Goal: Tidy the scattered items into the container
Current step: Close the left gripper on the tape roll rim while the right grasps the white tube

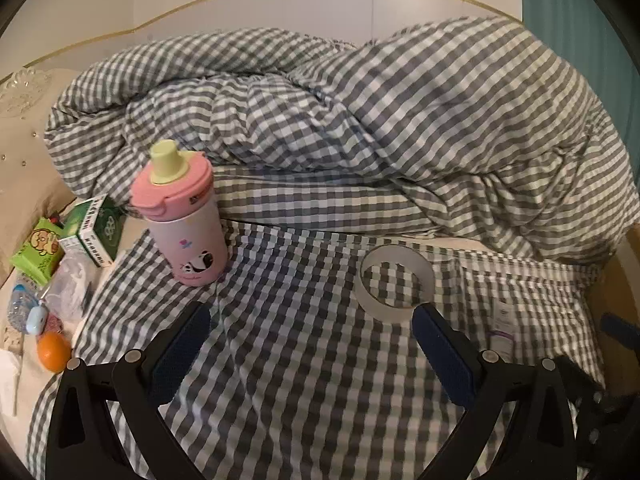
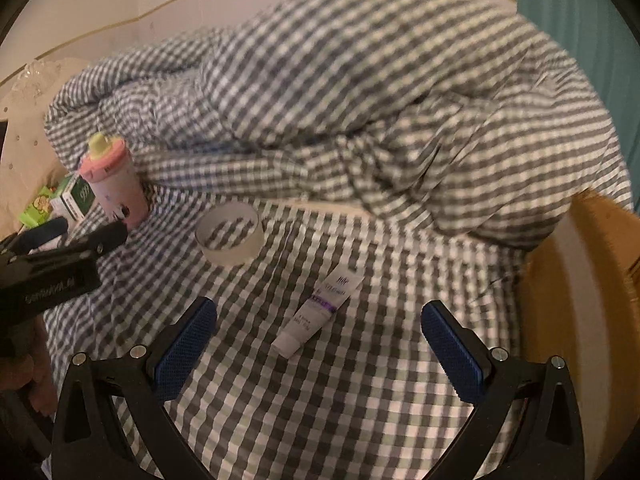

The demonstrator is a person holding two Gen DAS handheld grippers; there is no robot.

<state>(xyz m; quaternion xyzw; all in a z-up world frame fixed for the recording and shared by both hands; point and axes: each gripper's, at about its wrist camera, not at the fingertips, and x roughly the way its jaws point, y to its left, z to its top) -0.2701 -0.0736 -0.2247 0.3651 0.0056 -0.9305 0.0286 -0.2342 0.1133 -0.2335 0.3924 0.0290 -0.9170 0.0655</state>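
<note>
A pink sippy bottle point(image 1: 185, 224) with a yellow spout stands on the checked sheet, ahead and left of my open, empty left gripper point(image 1: 312, 320). A white tape roll point(image 1: 396, 284) lies just beyond its right finger. In the right wrist view the bottle point(image 2: 116, 184) stands at the far left and the tape roll point(image 2: 231, 240) lies ahead-left. A white and purple tube point(image 2: 318, 312) lies flat between the fingers of my open, empty right gripper point(image 2: 320, 316). A brown cardboard box point(image 2: 592, 280) stands at the right.
A bunched checked duvet point(image 1: 360, 120) fills the back of the bed. At the left lie a green box point(image 1: 98, 228), a green snack packet point(image 1: 38, 254), a clear bag point(image 1: 70, 288), a small blue item point(image 1: 35, 320) and an orange point(image 1: 53, 352). The left gripper's body point(image 2: 52, 268) shows at left.
</note>
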